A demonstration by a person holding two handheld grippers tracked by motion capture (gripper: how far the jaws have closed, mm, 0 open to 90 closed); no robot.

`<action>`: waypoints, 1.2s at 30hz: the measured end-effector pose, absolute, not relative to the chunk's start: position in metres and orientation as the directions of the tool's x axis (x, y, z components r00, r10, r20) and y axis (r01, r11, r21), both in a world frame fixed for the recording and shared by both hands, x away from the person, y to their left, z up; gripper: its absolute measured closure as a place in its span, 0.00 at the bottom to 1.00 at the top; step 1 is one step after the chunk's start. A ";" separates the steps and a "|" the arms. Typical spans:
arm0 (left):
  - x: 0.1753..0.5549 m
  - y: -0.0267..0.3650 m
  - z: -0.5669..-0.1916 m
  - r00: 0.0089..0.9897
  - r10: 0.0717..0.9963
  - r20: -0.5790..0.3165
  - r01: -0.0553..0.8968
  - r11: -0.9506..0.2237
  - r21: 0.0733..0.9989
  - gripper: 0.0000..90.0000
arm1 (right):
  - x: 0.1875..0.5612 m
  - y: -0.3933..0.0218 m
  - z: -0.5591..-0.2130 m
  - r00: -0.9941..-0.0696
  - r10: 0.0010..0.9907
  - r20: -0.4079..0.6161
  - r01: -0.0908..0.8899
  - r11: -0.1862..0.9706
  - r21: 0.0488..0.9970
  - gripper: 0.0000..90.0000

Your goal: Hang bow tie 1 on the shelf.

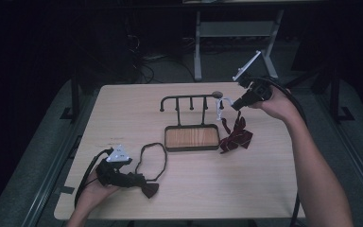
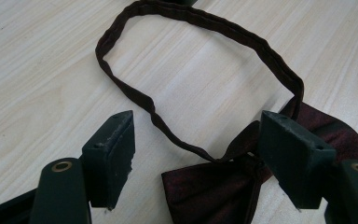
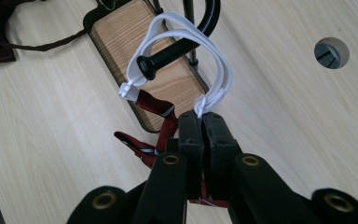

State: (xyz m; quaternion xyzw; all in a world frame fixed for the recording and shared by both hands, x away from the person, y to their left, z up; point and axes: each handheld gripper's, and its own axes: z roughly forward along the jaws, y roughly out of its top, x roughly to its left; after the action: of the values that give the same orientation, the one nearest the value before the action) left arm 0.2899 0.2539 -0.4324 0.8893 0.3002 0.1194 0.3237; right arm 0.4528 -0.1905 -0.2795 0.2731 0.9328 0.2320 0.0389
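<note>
While I keep the right gripper (image 3: 200, 122) fingers pinched on the white elastic strap (image 3: 186, 37) looped over the rack's hook (image 3: 168, 58), at 1 o'clock on the table (image 1: 264, 189), it could slip off if I pull away. Right wrist raised, reaching inward. Left gripper (image 2: 196, 140), fingers spread, lies low at 7 o'clock, straddling the maroon bow tie (image 2: 214, 191).

Strap (image 3: 186, 35) on rack (image 1: 191, 118) hook (bow tie (image 1: 149, 189) front-left).
</note>
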 end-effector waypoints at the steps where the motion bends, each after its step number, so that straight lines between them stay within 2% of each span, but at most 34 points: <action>1: 0.290 0.254 -0.432 0.792 0.611 0.018 0.456 -0.610 0.648 0.32 | 0.453 -0.191 -0.280 -0.847 0.528 0.054 0.492 0.743 0.454 0.97; 36: 0.290 0.253 -0.432 0.793 0.608 0.018 0.457 -0.614 0.644 0.31 | 0.447 -0.198 -0.291 -0.852 0.516 0.086 0.492 0.735 0.467 0.90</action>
State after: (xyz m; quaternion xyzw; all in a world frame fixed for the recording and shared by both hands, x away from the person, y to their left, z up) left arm 0.2898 0.2533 -0.4325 0.8906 0.2990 0.1180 0.3219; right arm 0.4467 -0.1975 -0.2906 0.2706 0.9310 0.2437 0.0248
